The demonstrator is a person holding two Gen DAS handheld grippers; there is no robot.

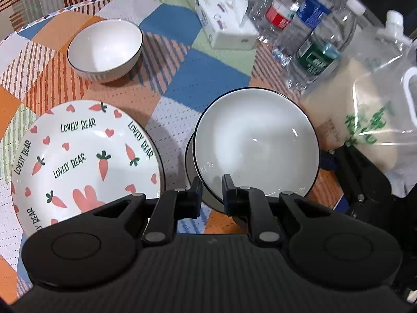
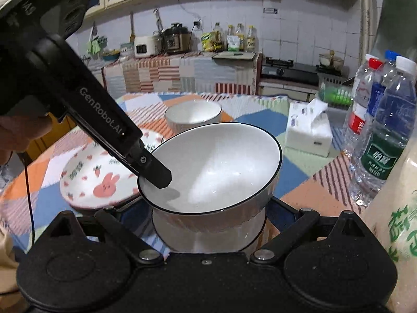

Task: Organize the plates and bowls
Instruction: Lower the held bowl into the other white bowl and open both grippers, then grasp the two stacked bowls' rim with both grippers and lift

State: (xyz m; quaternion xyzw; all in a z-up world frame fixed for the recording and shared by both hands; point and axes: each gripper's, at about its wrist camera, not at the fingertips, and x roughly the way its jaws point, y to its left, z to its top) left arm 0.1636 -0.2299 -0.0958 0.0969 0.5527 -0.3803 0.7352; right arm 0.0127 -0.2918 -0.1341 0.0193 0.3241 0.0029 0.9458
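Observation:
My left gripper (image 1: 211, 190) is shut on the near rim of a white bowl (image 1: 256, 143) with a dark rim, tilted above a second white bowl (image 1: 190, 167) under it. In the right wrist view the held bowl (image 2: 216, 167) sits tilted on the lower bowl (image 2: 208, 232), with the left gripper (image 2: 156, 174) pinching its left rim. My right gripper's fingertips are hidden behind the lower bowl; its arms spread to either side of that bowl. A carrot-and-bunny plate (image 1: 86, 161) lies to the left. A third white bowl (image 1: 105, 49) stands further back.
A tissue box (image 1: 226, 23), three water bottles (image 1: 310, 31) and a clear bag of rice (image 1: 365, 120) stand at the right on the patchwork tablecloth (image 1: 166, 78). A kitchen counter (image 2: 182, 70) and stove (image 2: 286, 70) lie beyond the table.

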